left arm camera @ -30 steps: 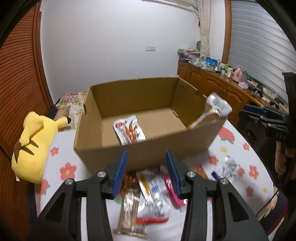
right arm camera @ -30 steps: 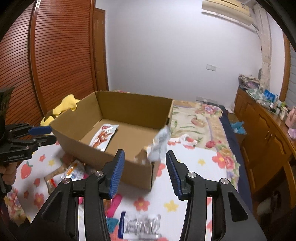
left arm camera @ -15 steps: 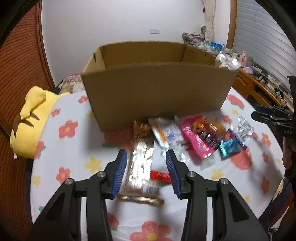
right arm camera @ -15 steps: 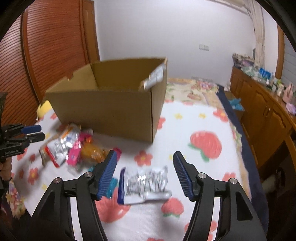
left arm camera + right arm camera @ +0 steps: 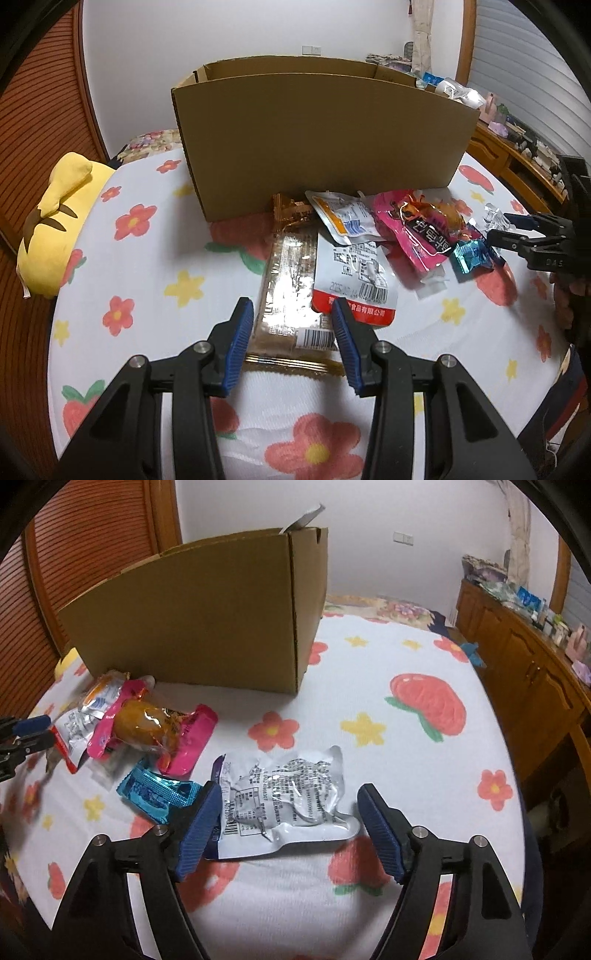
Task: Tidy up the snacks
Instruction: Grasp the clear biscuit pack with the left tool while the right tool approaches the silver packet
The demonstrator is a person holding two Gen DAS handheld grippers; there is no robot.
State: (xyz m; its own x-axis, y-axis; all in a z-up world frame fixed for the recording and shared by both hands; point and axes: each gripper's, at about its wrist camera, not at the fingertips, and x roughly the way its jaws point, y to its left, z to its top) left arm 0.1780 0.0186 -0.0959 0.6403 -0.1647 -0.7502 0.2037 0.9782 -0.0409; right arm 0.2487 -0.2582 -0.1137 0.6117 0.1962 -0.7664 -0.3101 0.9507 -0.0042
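Note:
A brown cardboard box [image 5: 321, 136] stands on the flowered cloth; it also shows in the right wrist view [image 5: 207, 616]. Snack packets lie in front of it. My left gripper [image 5: 293, 328] is open, low over the near end of a long brown bar [image 5: 286, 295], beside a white-and-red pouch [image 5: 354, 280]. My right gripper [image 5: 288, 823] is open wide, straddling the near edge of a silver pouch [image 5: 284, 797]. A pink packet [image 5: 155, 731] and a teal packet [image 5: 155, 792] lie left of it. A packet tip [image 5: 304, 517] sticks up over the box rim.
A yellow plush toy [image 5: 55, 221] lies at the left table edge. A wooden sideboard [image 5: 528, 657] with clutter runs along the right wall. The flowered tablecloth [image 5: 388, 672] stretches right of the box. A red slatted wall [image 5: 85, 542] is behind the box.
Both grippers have dropped from above the box to low over the packets. The right gripper opened wider and closed in on the silver pouch; the left neared the brown bar.

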